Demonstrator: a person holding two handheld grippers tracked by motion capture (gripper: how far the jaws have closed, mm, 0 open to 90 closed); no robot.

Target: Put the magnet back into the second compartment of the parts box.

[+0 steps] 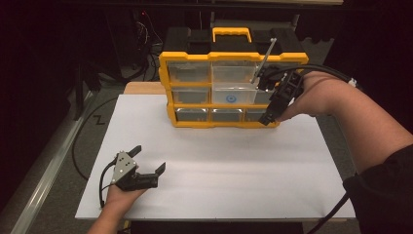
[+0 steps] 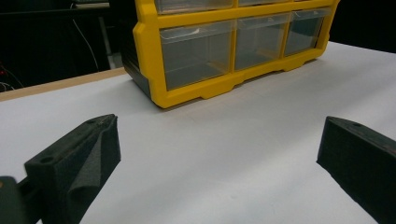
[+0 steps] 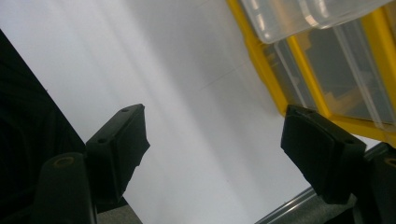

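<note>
A: Where do we stand with the right gripper [image 1: 268, 118]?

B: In the high view it sits at about two o'clock on the white board [image 1: 214, 195], tipped downward against the right end of the yellow parts organizer [image 1: 210, 59]. Its tips hang at the cabinet's lower right corner, by the bottom-row drawer there. Its jaws stand wide apart with nothing between them; in the right gripper view we see bare white board in the gap [image 3: 215, 144].

A: And the cabinet itself?

B: It stands upright at twelve o'clock, at the far edge of the board, its clear drawers facing us in three rows. A yellow carry handle [image 1: 232, 33] tops it. The middle drawer [image 1: 233, 95] of the middle row has a small blue ring showing through its front. In the right gripper view, a clear drawer [image 3: 299, 18] juts out of the yellow frame at one o'clock, above that gripper's far jaw.

A: Is the right gripper touching a drawer?

B: We cannot tell; the tips look just beside the frame's corner, but contact is not clear.

A: And our left gripper [image 1: 148, 158]?

B: It rests low at about seven o'clock on the board, well apart from the organizer, pointing toward it. Its jaws are spread wide and hold nothing. In the left gripper view the organizer's bottom row of drawers [image 2: 196, 53] lies ahead at twelve o'clock.
</note>
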